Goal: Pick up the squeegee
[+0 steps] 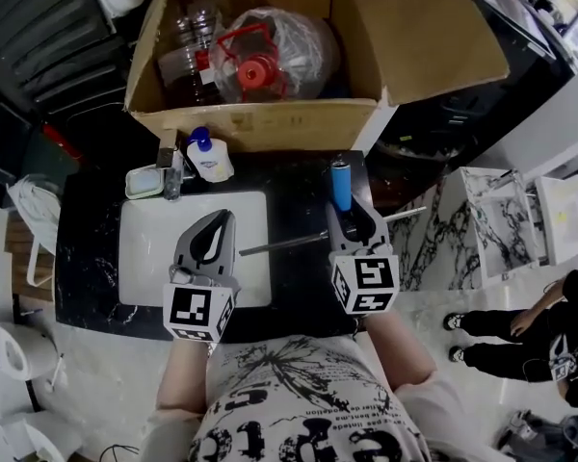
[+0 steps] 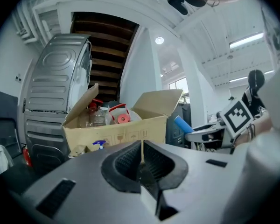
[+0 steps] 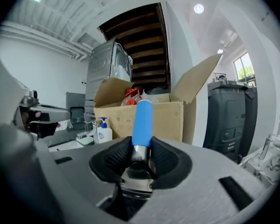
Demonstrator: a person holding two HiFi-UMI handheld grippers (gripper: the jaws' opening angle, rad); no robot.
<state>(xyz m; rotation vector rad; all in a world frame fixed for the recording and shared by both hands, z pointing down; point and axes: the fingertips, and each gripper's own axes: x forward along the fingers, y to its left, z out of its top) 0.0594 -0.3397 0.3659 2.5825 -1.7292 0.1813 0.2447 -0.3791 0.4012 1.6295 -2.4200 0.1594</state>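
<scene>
Above the white sink [image 1: 140,258] set in the black marble counter [image 1: 87,268], the right gripper [image 1: 345,221] is clamped on the squeegee [image 1: 341,184]. Its pads pinch the metal neck just below the blue handle, which sticks out toward the far side. From the head view the thin blade bar runs out of the jaws to left and right, its middle hidden under the gripper body; the right gripper view shows none of the blade. The left gripper [image 1: 220,221] hangs just to the left, jaws pressed together with nothing between them (only a hairline slit shows). On the far side of the sink stands a pump soap bottle [image 1: 209,157], and behind it an open cardboard box [image 1: 260,123] whose clear bottles [image 1: 270,51] with red caps are partly masked by its walls. At the right edge a person [image 1: 520,325] in dark clothes is cut off by the frame.
</scene>
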